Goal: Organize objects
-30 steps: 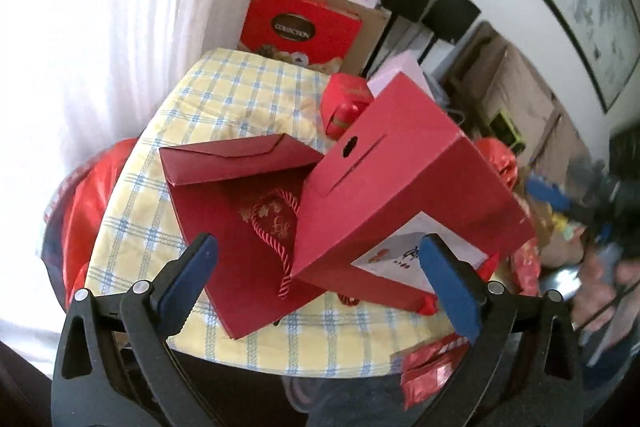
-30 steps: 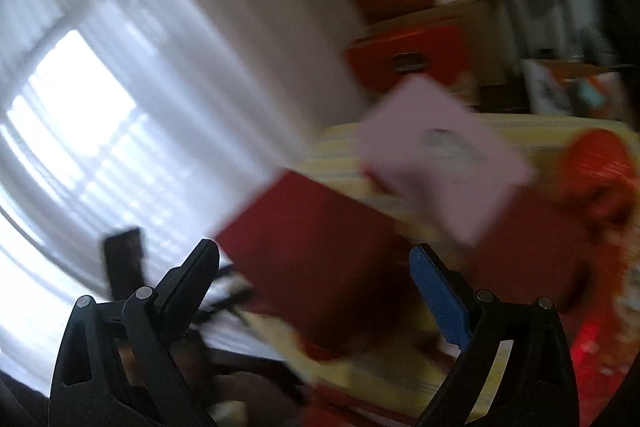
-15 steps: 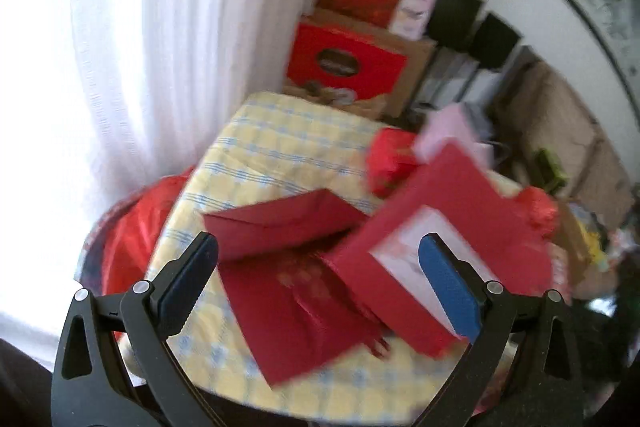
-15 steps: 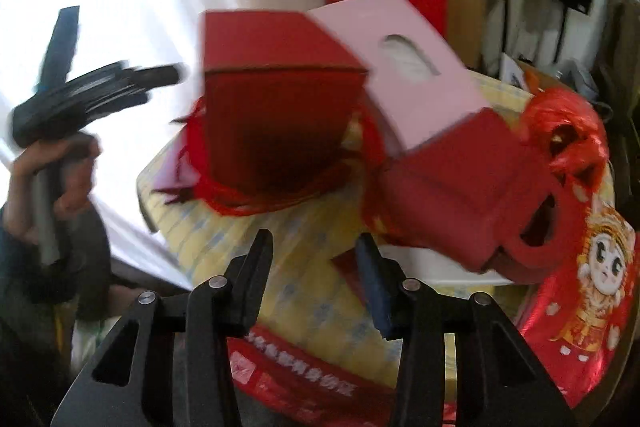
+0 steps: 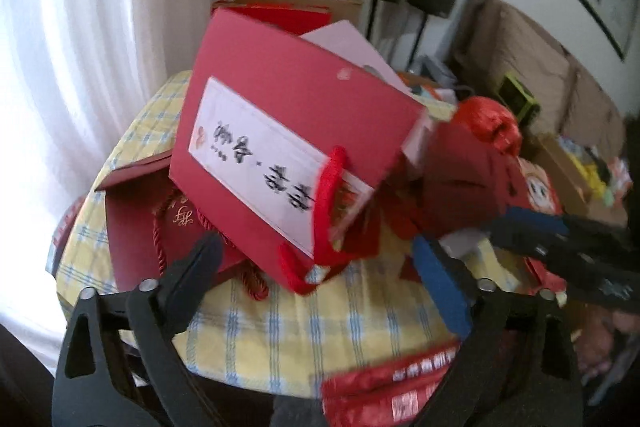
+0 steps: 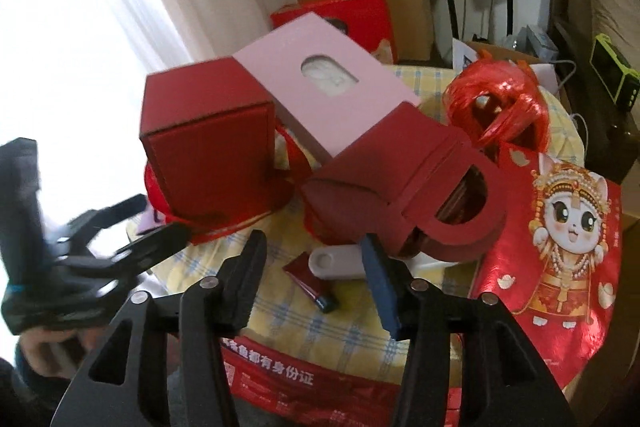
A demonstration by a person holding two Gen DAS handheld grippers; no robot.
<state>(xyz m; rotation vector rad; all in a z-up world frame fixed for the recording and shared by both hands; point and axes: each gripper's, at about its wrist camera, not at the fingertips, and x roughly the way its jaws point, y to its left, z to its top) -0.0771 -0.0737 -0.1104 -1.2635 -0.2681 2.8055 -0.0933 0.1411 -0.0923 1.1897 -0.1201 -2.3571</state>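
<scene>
Left wrist view: the left gripper [image 5: 320, 259] hangs with its jaws spread wide and nothing between them, over the near edge of a table [image 5: 304, 343] under a yellow checked cloth. Just ahead of the jaws a red gift bag [image 5: 288, 131] with a white label and red cord handles stands tilted, leaning over a flat dark red box [image 5: 136, 227] that lies toward the table's left edge with a tasselled cord across it. Behind the bag a pink box [image 5: 352, 43] shows its upper corner. To the right a dark red box [image 5: 472, 183] is blurred, and beyond it sits a shiny red foil bundle [image 5: 490, 119]. The right gripper [image 5: 520, 223] reaches in from the right edge of the table; its jaw spacing is hard to read here.

Right wrist view: the right gripper [image 6: 316, 267] has its jaws parted and empty above the near edge of the table [image 6: 348, 323]. Between and just past them lie a white oblong object [image 6: 336, 261] and a small dark red tube [image 6: 310, 281], which may be touching. Further in, the red gift bag [image 6: 208, 155] stands at the left, the pink box [image 6: 324, 83] rests slanted against it, and the dark red box [image 6: 400, 183] with a round cut-out flap lies in the middle. The red foil bundle [image 6: 496, 107] sits near the far right edge, and a red bag printed with a cartoon cat [image 6: 560, 255] hangs at the right edge. The left gripper [image 6: 136, 227] shows open at the left.
</scene>
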